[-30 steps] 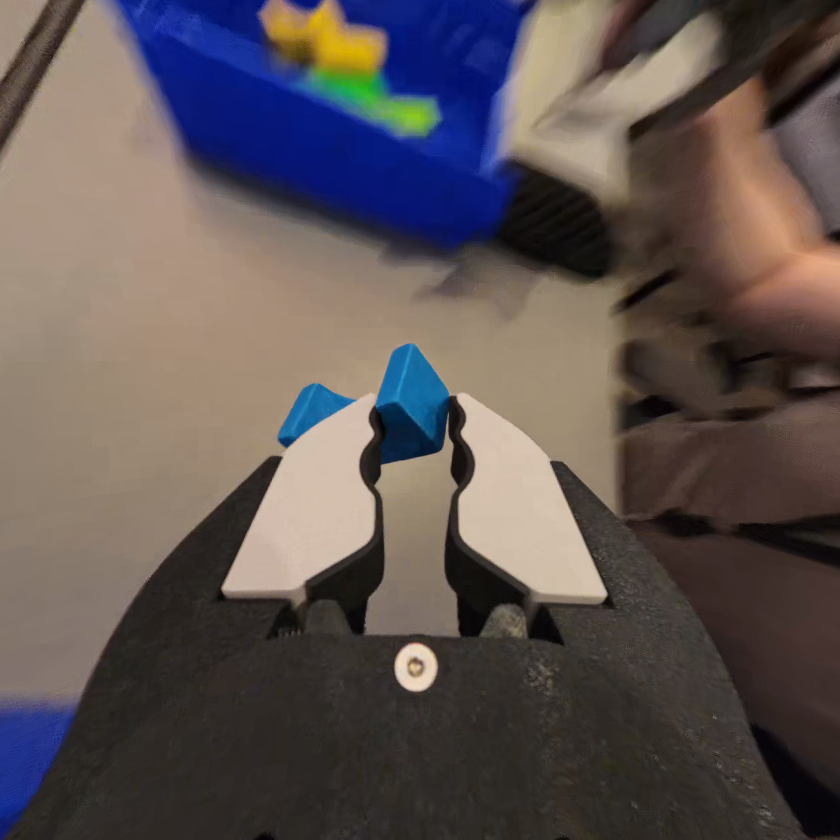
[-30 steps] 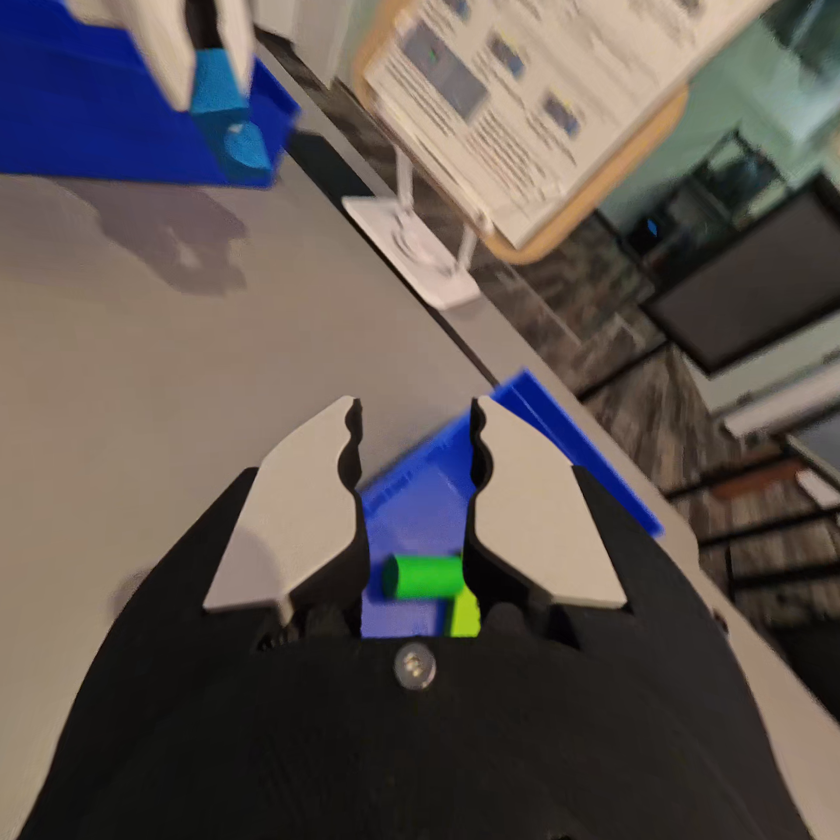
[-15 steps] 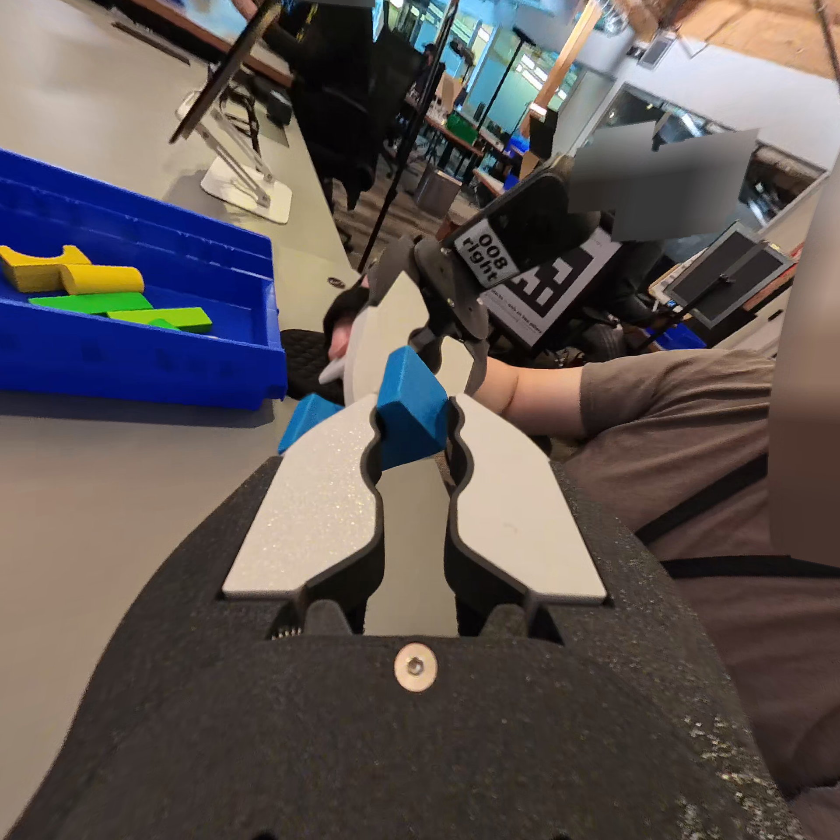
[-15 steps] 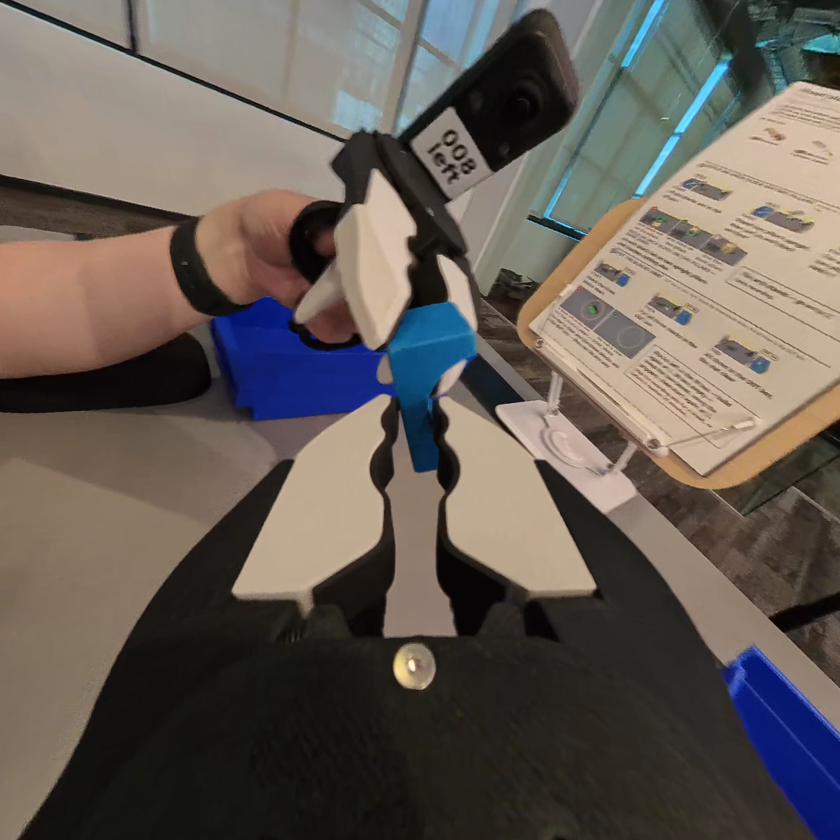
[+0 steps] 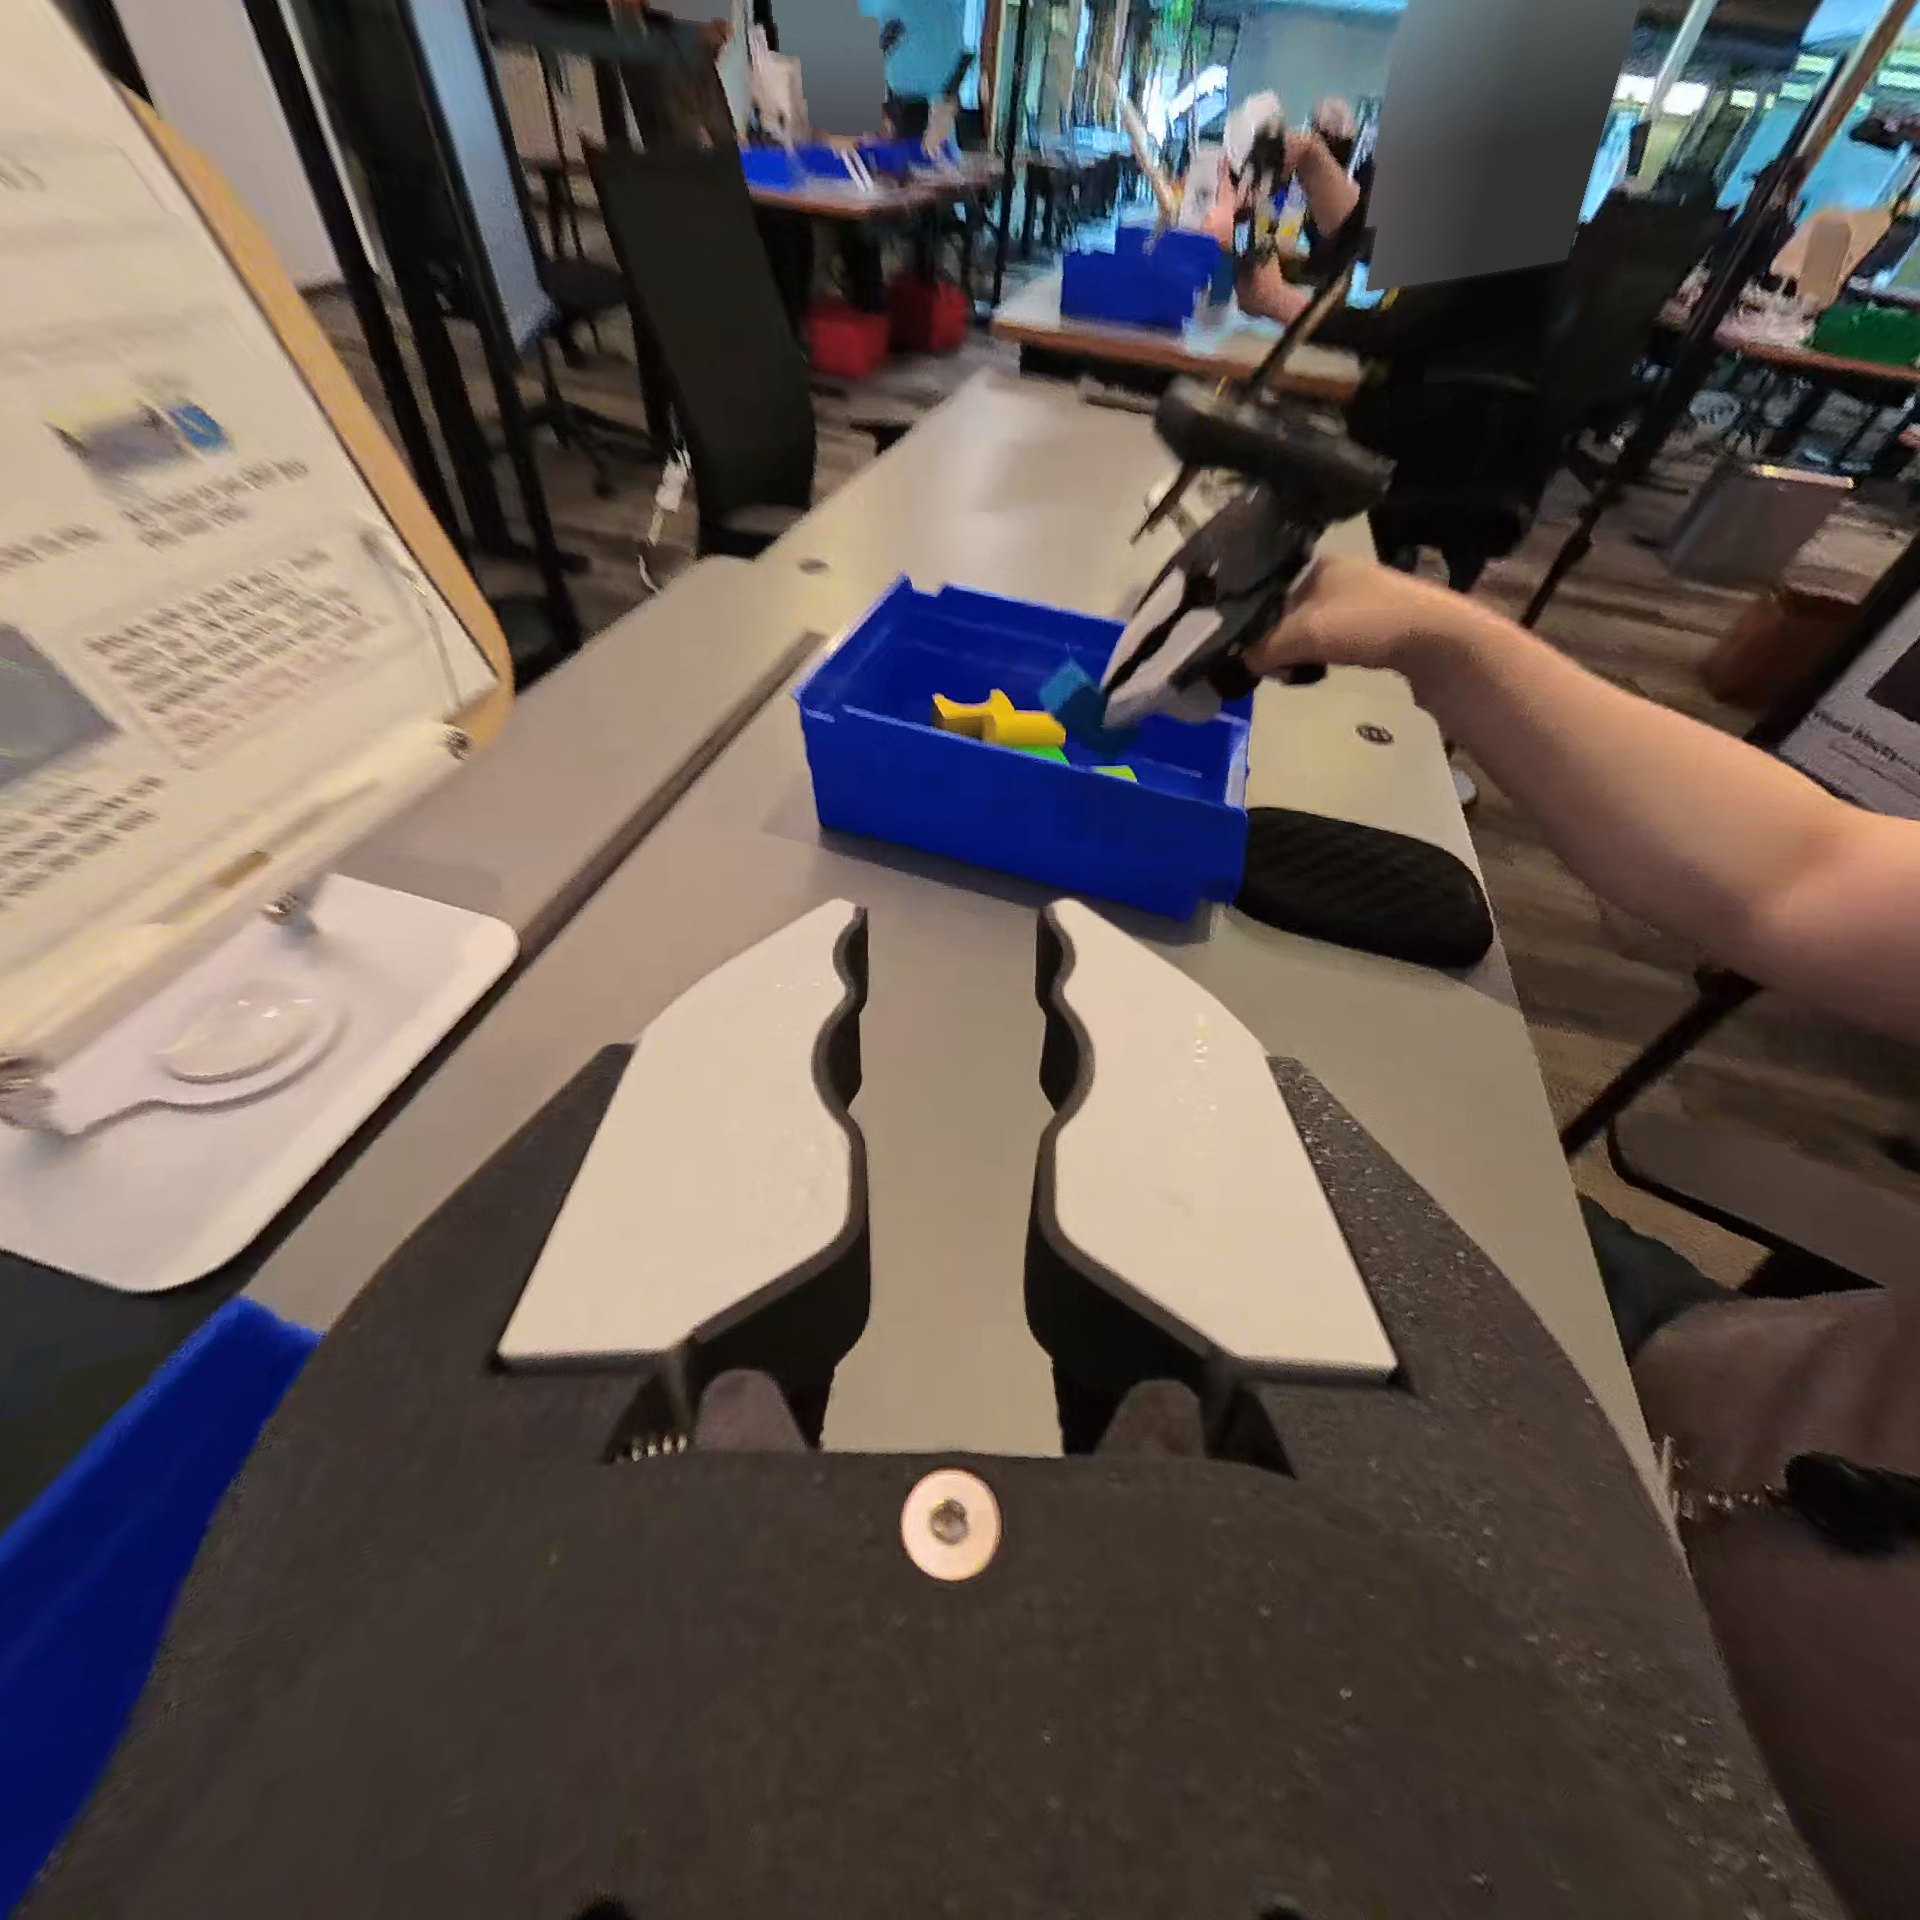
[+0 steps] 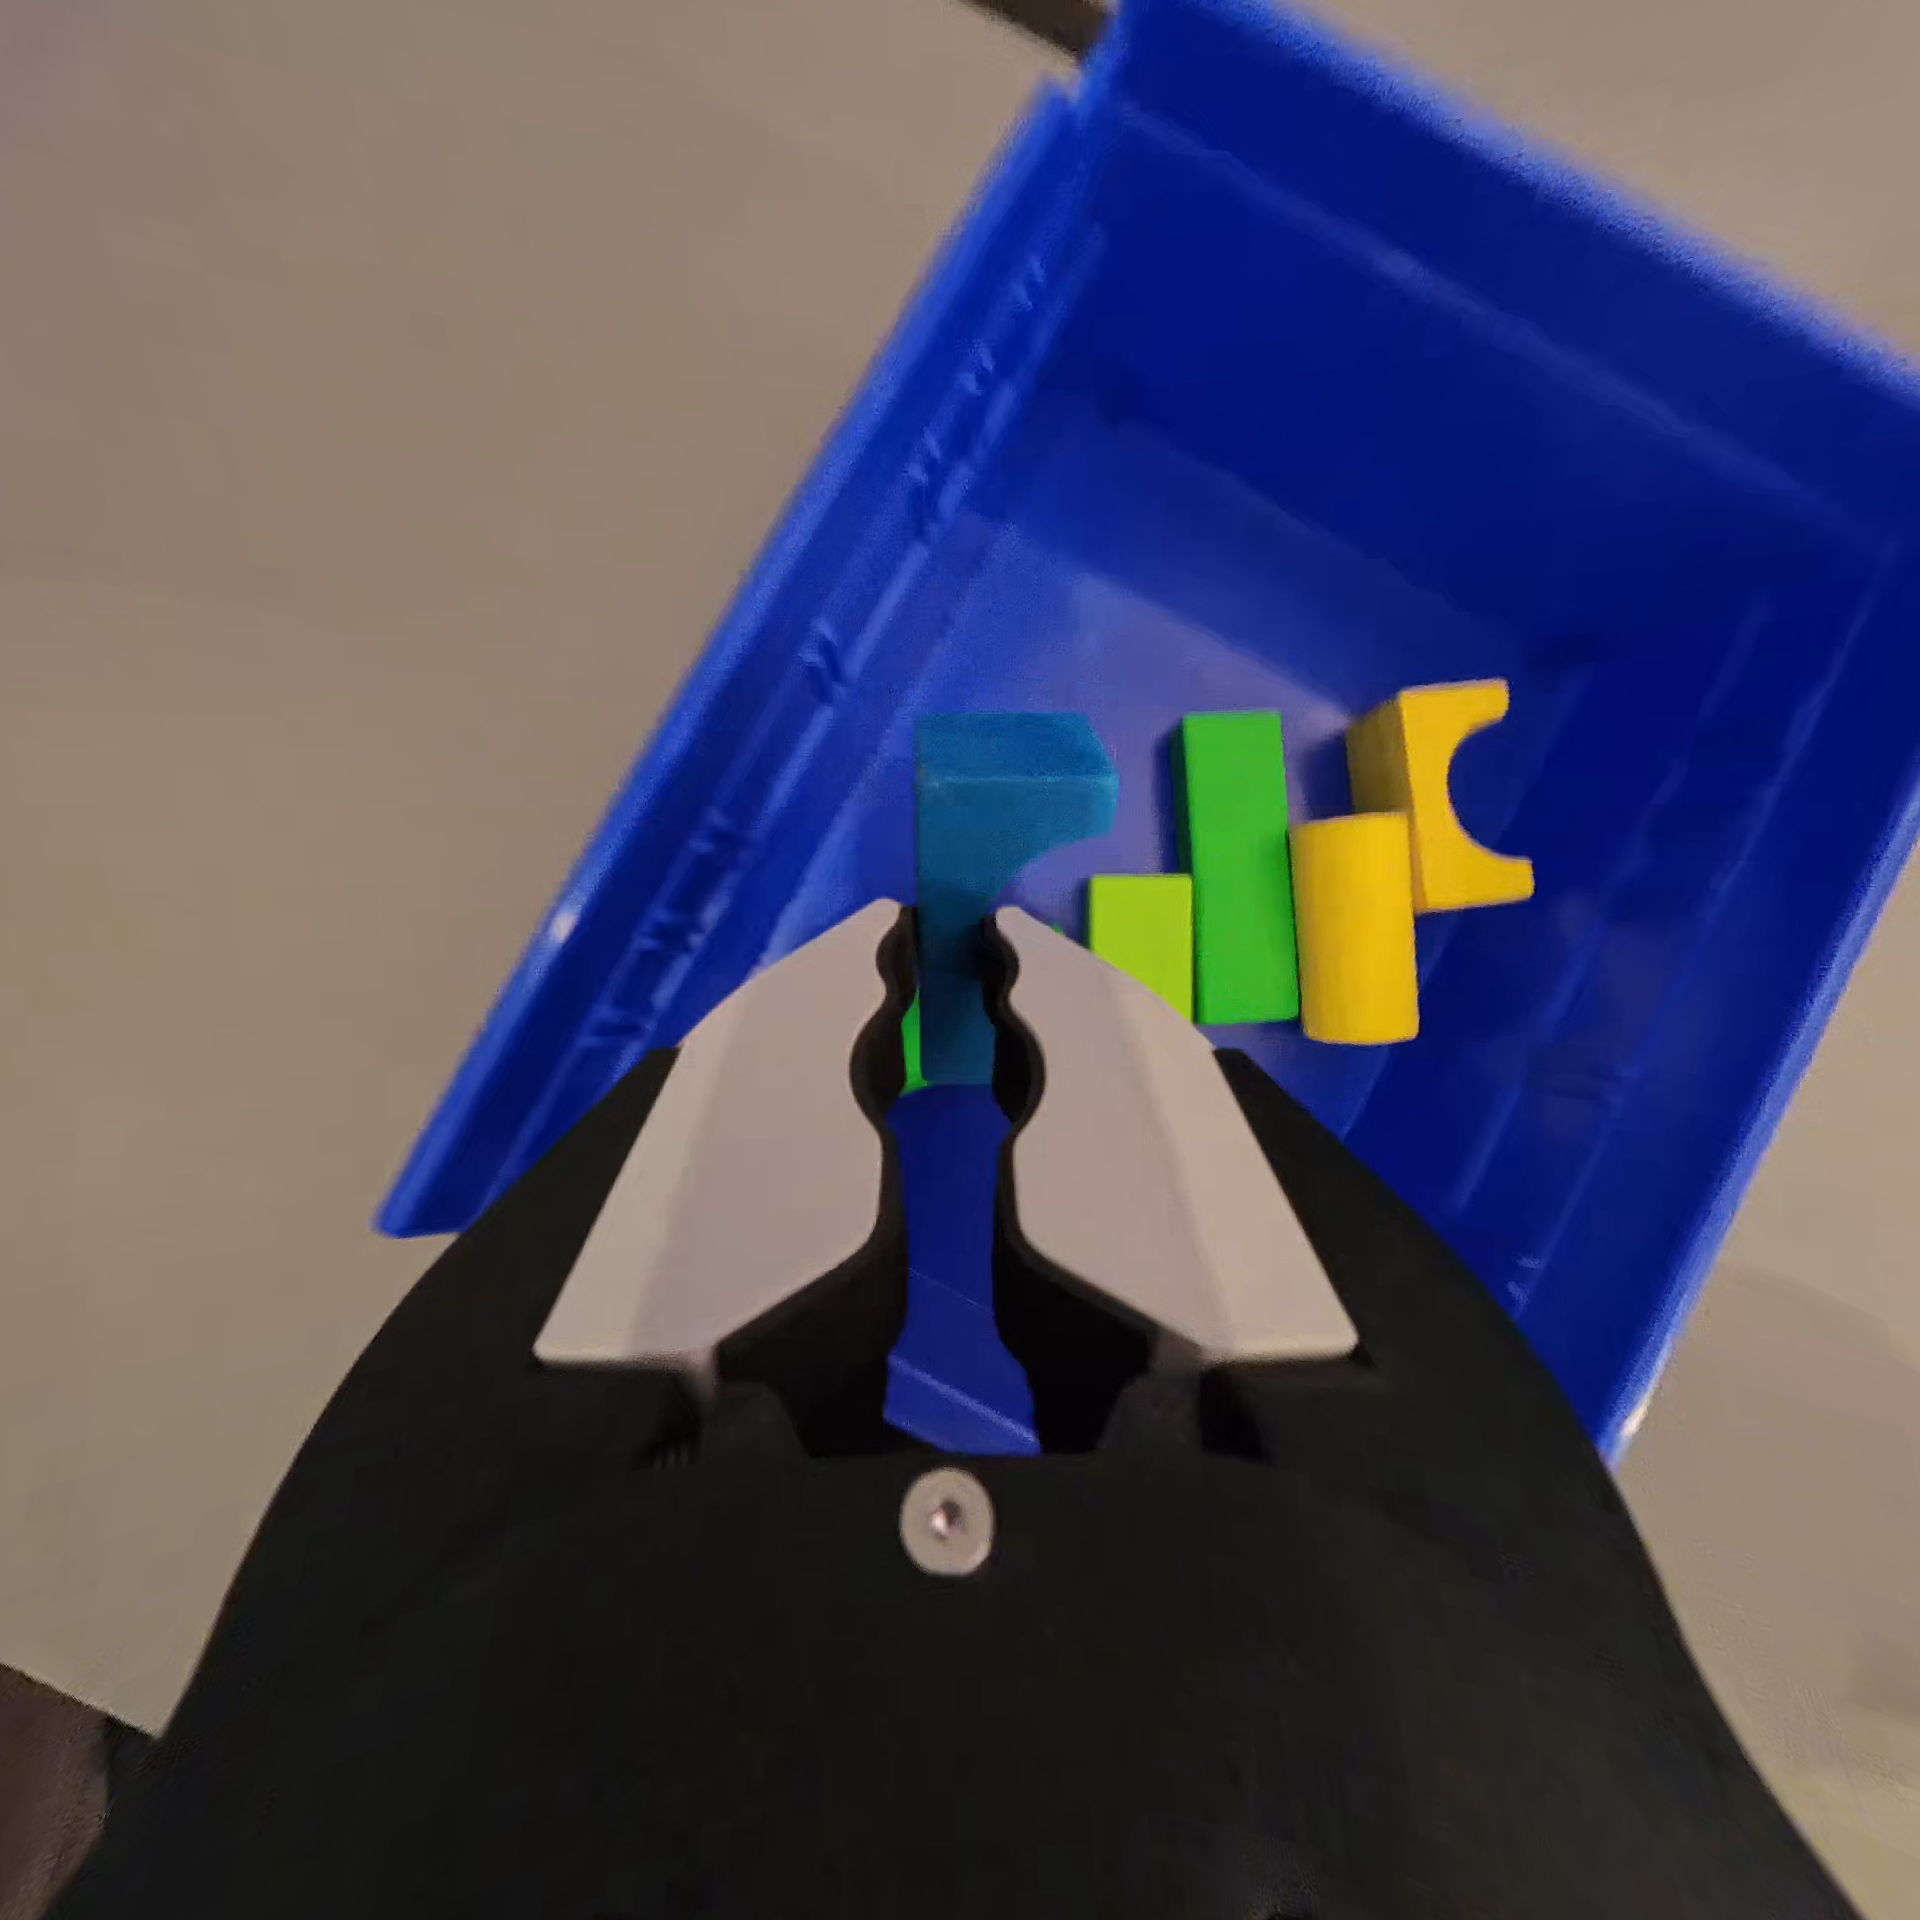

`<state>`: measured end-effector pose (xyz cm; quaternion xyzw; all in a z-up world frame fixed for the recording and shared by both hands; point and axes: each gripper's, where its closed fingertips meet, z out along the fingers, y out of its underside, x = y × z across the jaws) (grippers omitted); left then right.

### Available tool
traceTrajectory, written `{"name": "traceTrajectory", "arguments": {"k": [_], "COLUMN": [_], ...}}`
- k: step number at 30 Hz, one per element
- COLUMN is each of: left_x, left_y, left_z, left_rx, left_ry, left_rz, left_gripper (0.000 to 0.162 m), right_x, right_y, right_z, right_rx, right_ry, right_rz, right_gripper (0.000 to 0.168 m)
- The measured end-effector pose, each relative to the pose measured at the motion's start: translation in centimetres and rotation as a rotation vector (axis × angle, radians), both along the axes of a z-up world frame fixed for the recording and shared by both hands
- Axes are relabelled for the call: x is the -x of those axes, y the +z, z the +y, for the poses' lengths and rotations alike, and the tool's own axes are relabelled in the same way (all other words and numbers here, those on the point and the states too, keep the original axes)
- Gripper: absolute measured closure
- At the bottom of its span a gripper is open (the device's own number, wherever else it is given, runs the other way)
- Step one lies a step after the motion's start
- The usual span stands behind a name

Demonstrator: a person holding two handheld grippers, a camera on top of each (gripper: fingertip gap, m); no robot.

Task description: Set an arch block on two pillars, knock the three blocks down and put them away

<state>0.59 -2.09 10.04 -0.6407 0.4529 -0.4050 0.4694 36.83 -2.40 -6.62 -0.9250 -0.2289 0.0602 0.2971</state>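
My right gripper (image 6: pixel 951 920) is shut on a blue arch block (image 6: pixel 987 831) and holds it over the blue bin (image 6: pixel 1455 343). In the bin lie a yellow arch block (image 6: pixel 1449 790), a yellow cylinder (image 6: pixel 1356 925), a long green block (image 6: pixel 1236 862) and a short light-green block (image 6: pixel 1141 930). In the left wrist view my left gripper (image 5: pixel 948 920) is open and empty above the grey table (image 5: pixel 644 748). Farther off there, the right gripper (image 5: pixel 1164 665) holds the blue arch block (image 5: pixel 1081 701) over the bin (image 5: pixel 1018 800).
A document stand with a printed sheet (image 5: pixel 177 582) on a white base (image 5: pixel 239 1049) stands at the left. A black wrist pad (image 5: pixel 1361 883) lies right of the bin. A person's forearm (image 5: pixel 1662 790) reaches in from the right. A second blue bin's corner (image 5: pixel 94 1558) is at lower left. The gap from one gripper's tips to the other's is roughly 40 cm. The yellow cylinder (image 6: pixel 1356 925) is about 12 cm from my right fingertips and 50 cm from my left.
The blue arch block passed from my left gripper to my right one. My left gripper opened and drew back. My right gripper carried the block over the bin.
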Motion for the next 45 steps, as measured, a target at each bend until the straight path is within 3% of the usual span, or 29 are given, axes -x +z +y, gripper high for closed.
{"name": "traceTrajectory", "arguments": {"k": [4,7,10,12,15,18,20,23,30,33,36,41,45], "left_x": [3.7,6.0,9.6,14.0,20.2,23.9,25.7,28.7,27.6,27.2,26.5,26.8,25.3], "left_y": [1.8,1.2,-1.5,-2.8,-3.9,-6.3,-8.5,-11.8,-17.4,-19.6,-21.4,-21.9,-22.0], "left_z": [0.0,0.8,2.4,3.7,3.9,2.9,2.6,2.9,3.0,2.8,2.0,2.0,1.6], "left_rx": [-0.063,-0.052,-0.021,-0.057,-0.048,0.11,0.226,0.347,0.656,0.775,0.917,0.903,0.862], "left_ry": [0.079,0.179,0.356,0.566,0.786,0.849,0.879,0.972,0.872,0.851,0.82,0.837,0.78], "left_rz": [-0.098,-0.075,0.121,0.279,0.392,0.414,0.45,0.557,0.557,0.593,0.606,0.691,0.797], "left_gripper": [0.129,0.136,0.133,0.124,0.123,0.117,0.114,0.115,0.123,0.141,0.143,0.153,0.154], "right_x": [0.0,1.8,2.3,1.7,-2.0,-7.9,-11.6,-14.0,-15.3,-15.2,-15.1,-12.8,-11.8], "right_y": [-3.4,-4.3,-3.9,-2.5,0.6,2.5,2.0,-0.8,-6.1,-6.4,-6.5,-6.5,-6.5], "right_z": [0.6,1.2,1.7,2.3,3.4,3.6,3.0,1.8,-0.5,-0.5,-0.7,-0.6,-0.3], "right_rx": [0.086,0.101,0.09,0.027,-0.142,-0.223,-0.162,0.022,0.364,0.405,0.436,0.478,0.452], "right_ry": [0.001,0.044,0.042,0.025,-0.071,-0.225,-0.317,-0.378,-0.414,-0.418,-0.415,-0.416,-0.384], "right_rz": [0.019,0.074,0.089,0.079,-0.032,-0.217,-0.3,-0.273,-0.257,-0.249,-0.246,0.034,-0.02], "right_gripper": [0.155,0.155,0.145,0.142,0.138,0.129,0.123,0.122,0.129,0.136,0.138,0.16,0.16]}}
